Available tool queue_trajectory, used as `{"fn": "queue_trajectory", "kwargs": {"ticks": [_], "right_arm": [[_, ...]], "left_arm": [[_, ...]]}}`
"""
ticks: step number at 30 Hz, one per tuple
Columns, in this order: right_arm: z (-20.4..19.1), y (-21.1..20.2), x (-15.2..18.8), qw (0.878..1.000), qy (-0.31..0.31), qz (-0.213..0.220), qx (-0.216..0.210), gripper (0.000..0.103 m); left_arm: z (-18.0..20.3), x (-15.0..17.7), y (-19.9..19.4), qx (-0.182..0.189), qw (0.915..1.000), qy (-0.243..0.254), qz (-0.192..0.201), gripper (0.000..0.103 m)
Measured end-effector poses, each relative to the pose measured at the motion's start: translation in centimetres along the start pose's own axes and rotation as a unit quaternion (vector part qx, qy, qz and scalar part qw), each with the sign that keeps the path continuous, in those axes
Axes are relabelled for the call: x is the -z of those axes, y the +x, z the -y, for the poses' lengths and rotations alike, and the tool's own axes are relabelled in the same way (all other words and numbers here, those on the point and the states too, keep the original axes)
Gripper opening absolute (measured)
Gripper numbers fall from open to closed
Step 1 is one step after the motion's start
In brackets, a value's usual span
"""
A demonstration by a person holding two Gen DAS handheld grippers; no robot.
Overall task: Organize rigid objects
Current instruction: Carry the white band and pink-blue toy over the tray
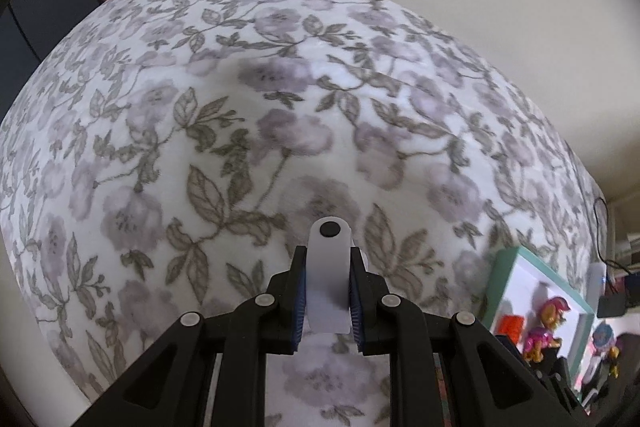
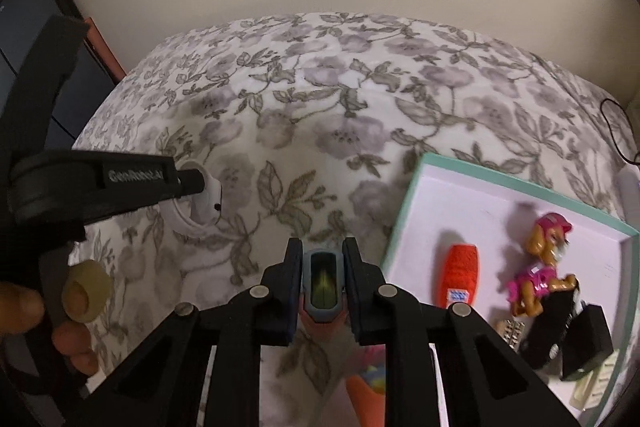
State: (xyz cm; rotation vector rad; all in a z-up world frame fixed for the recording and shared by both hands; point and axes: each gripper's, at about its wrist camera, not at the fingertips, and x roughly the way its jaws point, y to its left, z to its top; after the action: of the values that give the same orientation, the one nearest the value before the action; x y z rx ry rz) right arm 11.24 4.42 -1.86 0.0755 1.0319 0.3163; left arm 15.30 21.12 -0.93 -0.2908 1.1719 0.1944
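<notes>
White earbud case and grey gadget held above floral bedding.

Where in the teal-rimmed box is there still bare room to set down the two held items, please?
The box is bare along its far edge and left corner, above the orange item and left of the pup figure. Its near right corner is crowded with black blocks. The floral bedspread between the left tool and the box is also free.
</notes>
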Motion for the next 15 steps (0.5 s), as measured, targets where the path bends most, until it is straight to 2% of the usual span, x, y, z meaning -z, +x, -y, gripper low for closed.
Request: {"fn": "queue_trajectory", "kwargs": {"ticks": [12,15], "right_arm": [[1.5,-4.6,3.2,0.999,0.025,0.026,-0.025,0.019],[1.2,-6.1,3.9,0.999,0.017,0.043,-0.008,0.019]], "left_arm": [[3.4,2.1,-3.2,0.041,0.9975,0.054,0.017,0.020],[4.4,2.8,-4.0,0.050,0.9960,0.071,0.023,0.020]]}}
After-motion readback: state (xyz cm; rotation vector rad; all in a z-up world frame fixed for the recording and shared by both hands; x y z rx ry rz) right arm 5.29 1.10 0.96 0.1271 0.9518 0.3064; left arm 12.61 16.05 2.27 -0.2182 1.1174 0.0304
